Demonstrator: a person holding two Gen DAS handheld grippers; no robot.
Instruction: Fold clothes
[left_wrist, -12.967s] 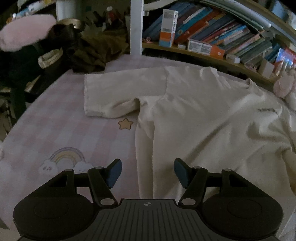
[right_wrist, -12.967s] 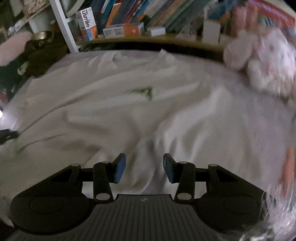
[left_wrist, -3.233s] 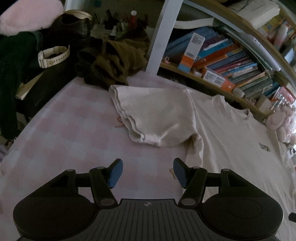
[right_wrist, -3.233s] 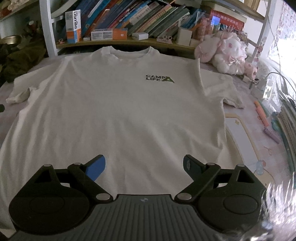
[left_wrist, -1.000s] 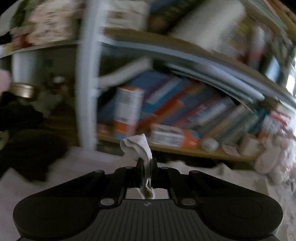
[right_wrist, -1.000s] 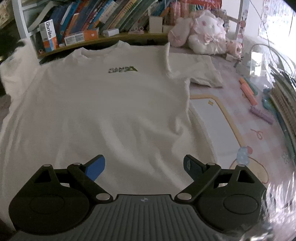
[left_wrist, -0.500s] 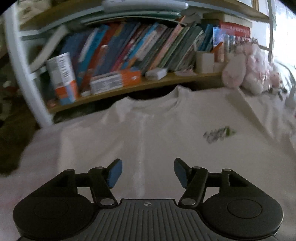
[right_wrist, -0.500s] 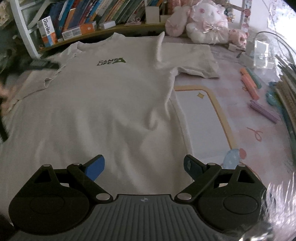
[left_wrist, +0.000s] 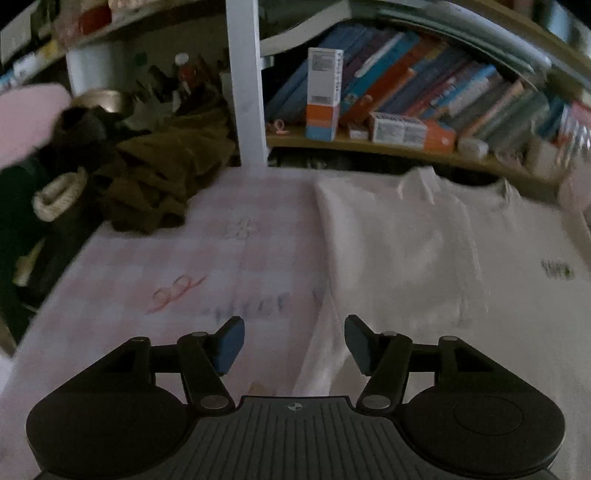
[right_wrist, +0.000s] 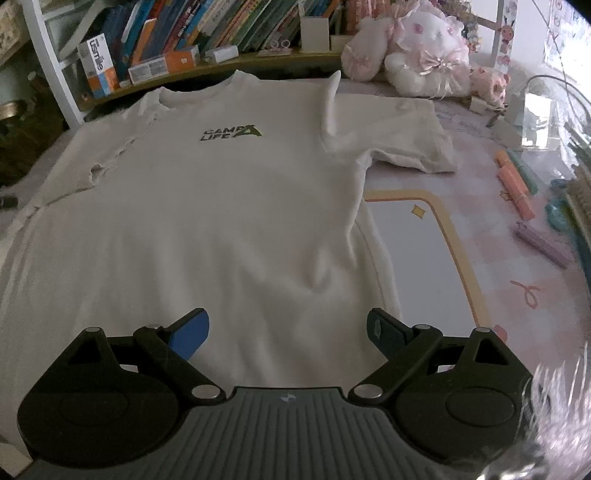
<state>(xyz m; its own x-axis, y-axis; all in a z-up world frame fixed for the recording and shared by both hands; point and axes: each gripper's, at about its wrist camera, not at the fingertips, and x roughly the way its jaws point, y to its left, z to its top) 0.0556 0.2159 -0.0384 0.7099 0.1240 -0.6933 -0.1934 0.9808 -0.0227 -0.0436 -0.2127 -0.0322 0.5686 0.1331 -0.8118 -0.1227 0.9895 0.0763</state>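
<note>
While the cloth lay flat, each camera gave its own account.

Left wrist view, tool: the left gripper (left_wrist: 294, 341) stood partly apart with its jaws closing and nothing between the blue pads (left_wrist: 229, 343); it hung over the shirt's side edge.
Left wrist view, garment: the cream short-sleeved cotton T-shirt (left_wrist: 424, 251) lay spread on the pink checked tablecloth (left_wrist: 192, 266), its near sleeve already folded in onto the body, so that side ran as a straight edge.
Left wrist view, surroundings: a heap of brown crumpled clothing (left_wrist: 162, 177) sat well apart at the table's far corner.
Right wrist view, tool: the right gripper (right_wrist: 290, 334) stood wide and empty above the lower body of the shirt.
Right wrist view, garment: the other sleeve (right_wrist: 402, 129) still lay spread out sideways, near the pink plush rabbit (right_wrist: 424, 48).
Handling: the shirt looked light, limp and prone to wrinkle; it would likely sag from any single pinch.
Where to grip: probably the spread sleeve's hem, then the side edge.
</note>
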